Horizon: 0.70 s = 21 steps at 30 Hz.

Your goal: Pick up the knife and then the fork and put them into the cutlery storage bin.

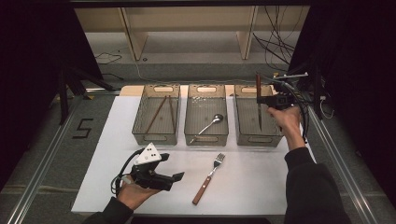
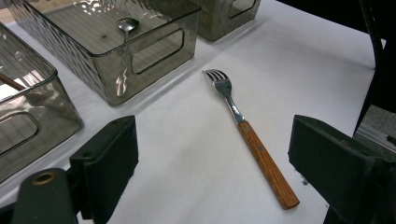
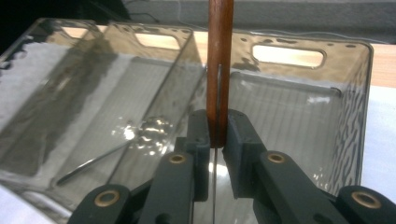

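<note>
Knife (image 1: 259,100) being held by right gripper (image 1: 272,100), jaws clamped on wooden handle, blade hanging down over rightmost bin (image 1: 243,133). Left gripper (image 1: 173,179) being rested near table front, jaws spread wide, nothing between them; fork (image 2: 247,133) lying on table just ahead. Risk judged: blade tip being caught on bin wall if lowered off-centre; thin handle being twisted within pads, knife being dropped outside bin.

A single large dark numeral "5" (image 1: 82,128) is marked on the grey floor (image 1: 56,154), at about nine o'clock from the white table (image 1: 252,186) in the high view. It is the one readable mark; the bins, cutlery and grippers carry no legible text, label or brand.
</note>
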Available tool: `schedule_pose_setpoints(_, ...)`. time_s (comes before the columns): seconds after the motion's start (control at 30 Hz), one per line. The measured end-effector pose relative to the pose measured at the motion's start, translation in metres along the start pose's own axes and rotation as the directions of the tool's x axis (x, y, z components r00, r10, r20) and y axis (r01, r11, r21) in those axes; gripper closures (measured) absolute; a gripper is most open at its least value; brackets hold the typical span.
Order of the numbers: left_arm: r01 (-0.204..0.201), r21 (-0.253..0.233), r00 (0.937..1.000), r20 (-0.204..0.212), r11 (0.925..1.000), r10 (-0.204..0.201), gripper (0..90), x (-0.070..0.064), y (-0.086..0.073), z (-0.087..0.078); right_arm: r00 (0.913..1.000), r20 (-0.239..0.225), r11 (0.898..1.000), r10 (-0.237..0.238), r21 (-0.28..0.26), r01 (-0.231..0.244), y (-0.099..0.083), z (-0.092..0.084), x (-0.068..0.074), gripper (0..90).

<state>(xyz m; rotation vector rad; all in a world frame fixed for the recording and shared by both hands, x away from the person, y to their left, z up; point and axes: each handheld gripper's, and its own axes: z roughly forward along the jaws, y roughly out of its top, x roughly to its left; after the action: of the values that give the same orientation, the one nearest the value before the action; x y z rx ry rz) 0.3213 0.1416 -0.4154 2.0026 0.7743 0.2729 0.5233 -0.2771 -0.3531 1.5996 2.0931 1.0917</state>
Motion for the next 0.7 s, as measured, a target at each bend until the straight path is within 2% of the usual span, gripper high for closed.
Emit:
schedule_pose_setpoints(0.3,0.007,-0.008,1.0000,-0.005,0.9999,-0.007,15.7,-0.001,-0.002,-0.001,0.9989,0.022,0.996,0.040,0.075,-0.042,-0.014,0.024,-0.003,81.2)
schedule_pose_setpoints(0.7,0.004,0.004,0.9999,-0.009,1.0000,-0.004,15.7,-0.001,-0.002,0.003,0.9966,0.032,0.991,0.076,0.108,-0.079,-0.029,0.035,-0.009,81.0)
